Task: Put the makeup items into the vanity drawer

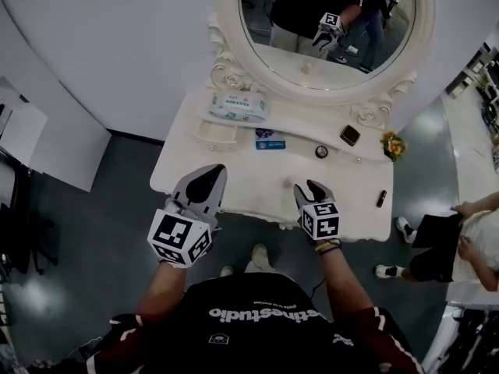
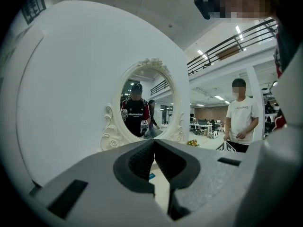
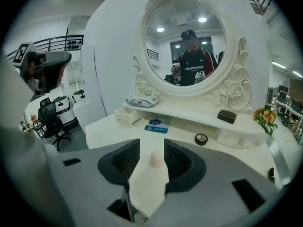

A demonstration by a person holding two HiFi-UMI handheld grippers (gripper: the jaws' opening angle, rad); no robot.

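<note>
Right gripper (image 1: 312,197): fingers wide apart, straddling a small pale egg-shaped item (image 3: 155,158) without pressing on it. Stands upright on the white worktop (image 1: 257,170) near the front edge, long axis vertical, a gap showing on either side. Probably a makeup sponge, though too small to say for sure.

Left gripper (image 1: 204,184): fingers closed tip to tip on nothing, poised over the worktop's left front, farther from the item than the right.

By the alignment, needs only a squeeze of the right fingers to take the item. Then away and to the left, toward the little open drawer (image 3: 125,117) in the raised shelf under the mirror (image 1: 327,22), just below a tissue pack (image 1: 238,106).

Elsewhere on the worktop: a blue packet (image 1: 270,144), a round compact (image 1: 321,152), a dark square case (image 1: 350,135) and a dark tube (image 1: 380,199) near the right edge, all apart from both grippers.

Readable writing: white lettering on the dark shirt (image 1: 265,314), ending in "studio". Print on the tissue pack and blue packet too small to read.
</note>
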